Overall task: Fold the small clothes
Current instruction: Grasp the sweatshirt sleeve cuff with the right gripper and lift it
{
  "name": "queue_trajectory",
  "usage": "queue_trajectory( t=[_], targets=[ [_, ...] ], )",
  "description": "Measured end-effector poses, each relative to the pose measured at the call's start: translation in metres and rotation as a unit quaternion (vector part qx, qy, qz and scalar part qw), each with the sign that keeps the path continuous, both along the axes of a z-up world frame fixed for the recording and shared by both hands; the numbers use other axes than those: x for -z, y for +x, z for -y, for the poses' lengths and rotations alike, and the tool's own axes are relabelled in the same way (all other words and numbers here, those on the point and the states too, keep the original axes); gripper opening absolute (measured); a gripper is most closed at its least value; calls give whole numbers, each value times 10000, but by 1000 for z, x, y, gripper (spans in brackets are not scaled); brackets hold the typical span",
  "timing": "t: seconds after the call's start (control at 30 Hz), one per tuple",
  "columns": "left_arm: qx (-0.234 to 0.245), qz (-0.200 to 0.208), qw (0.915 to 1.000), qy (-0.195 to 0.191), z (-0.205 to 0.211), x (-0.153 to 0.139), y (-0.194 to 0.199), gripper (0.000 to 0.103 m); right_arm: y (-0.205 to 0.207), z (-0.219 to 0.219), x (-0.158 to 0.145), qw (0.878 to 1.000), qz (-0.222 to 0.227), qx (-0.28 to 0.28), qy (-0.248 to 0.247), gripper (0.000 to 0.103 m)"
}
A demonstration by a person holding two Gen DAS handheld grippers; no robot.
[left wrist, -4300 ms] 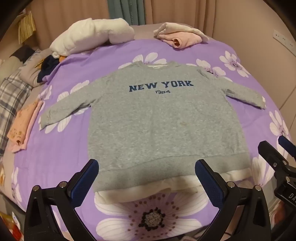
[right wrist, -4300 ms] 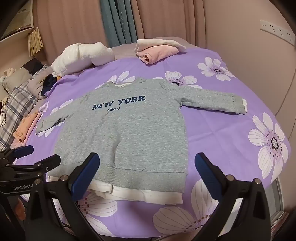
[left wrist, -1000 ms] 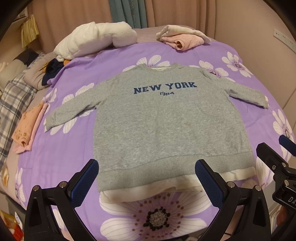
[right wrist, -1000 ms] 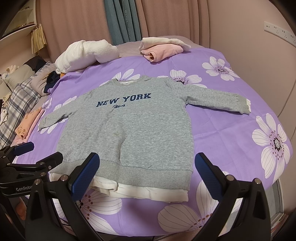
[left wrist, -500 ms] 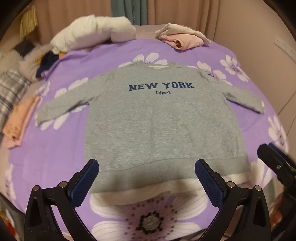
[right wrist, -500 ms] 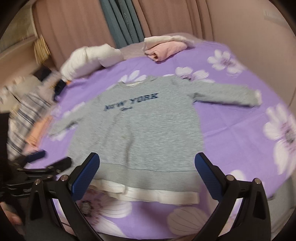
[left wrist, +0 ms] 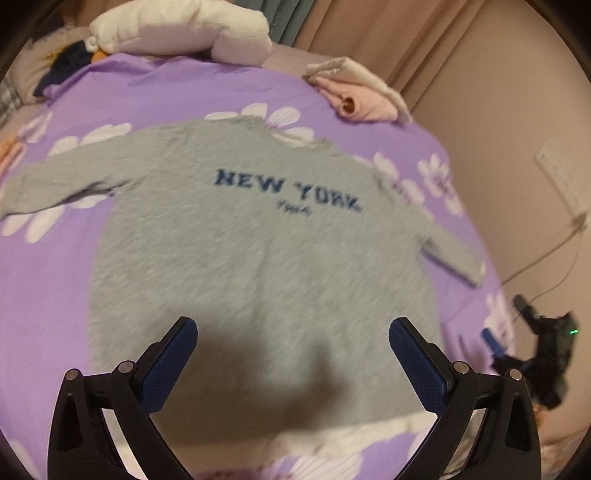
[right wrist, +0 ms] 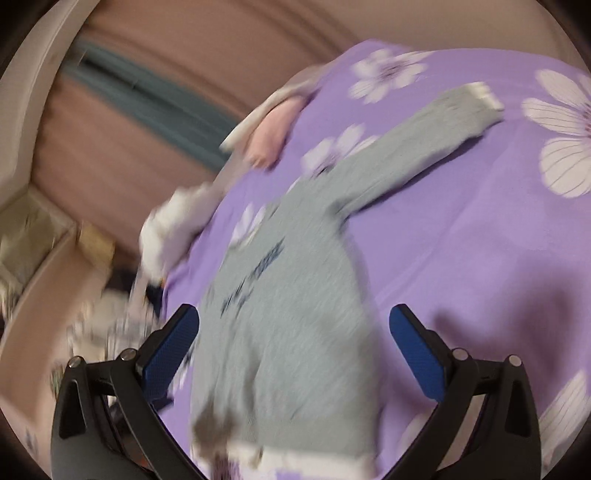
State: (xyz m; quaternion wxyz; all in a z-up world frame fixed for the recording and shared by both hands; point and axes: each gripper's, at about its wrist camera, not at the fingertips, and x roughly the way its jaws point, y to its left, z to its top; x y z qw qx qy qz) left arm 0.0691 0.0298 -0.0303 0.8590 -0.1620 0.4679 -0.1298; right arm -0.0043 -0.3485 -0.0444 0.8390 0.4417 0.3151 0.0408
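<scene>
A small grey sweatshirt point(left wrist: 258, 251) printed NEW YORK lies flat, front up, sleeves spread, on a purple flowered bedspread point(left wrist: 51, 295). My left gripper point(left wrist: 293, 365) hangs open above its lower body, casting a shadow on the cloth, nothing between the blue pads point(left wrist: 168, 365). The right wrist view is tilted and blurred: the sweatshirt point(right wrist: 295, 325) runs diagonally, its right sleeve point(right wrist: 413, 147) reaching to the upper right. My right gripper point(right wrist: 293, 362) is open over the shirt's lower right side. The right gripper point(left wrist: 532, 350) also shows at the left view's right edge.
A folded pink and white garment point(left wrist: 358, 96) and a white rolled bundle point(left wrist: 177, 33) lie at the far end of the bed. Dark clothes point(left wrist: 66, 66) sit far left. Curtains point(right wrist: 155, 99) and a wall point(left wrist: 517, 110) with a socket and cable close the far and right sides.
Both grippers have moved forward and lower over the sweatshirt. The right one has rolled sharply, so its view is tilted and blurred. The sweatshirt lies as before.
</scene>
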Motion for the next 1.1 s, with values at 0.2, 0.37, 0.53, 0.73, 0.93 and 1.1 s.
queue_trajectory(
  t=[0.2,0.37,0.53,0.73,0.93,1.1],
  targets=[
    [-135,-144,9997,-161,8,8,42,103,37,53,20,9963,-402,742,-157,103],
    [-143,-277,9995,-53,15,15,68,103,71,83,41,9923,-757,971,-91,103],
    [-155,-259,9995,96,21,16,84,103,91,111,50,9894,-582,1330,7,99],
    [-279,-297,9990,163,17,21,99,103,109,133,59,9811,-620,1823,158,58],
    [-371,-413,9981,256,6,29,105,103,121,134,66,9781,-967,1841,-3,10],
    [-522,-451,9972,276,-15,29,104,103,153,93,2,9788,-734,1255,-1442,9]
  ],
)
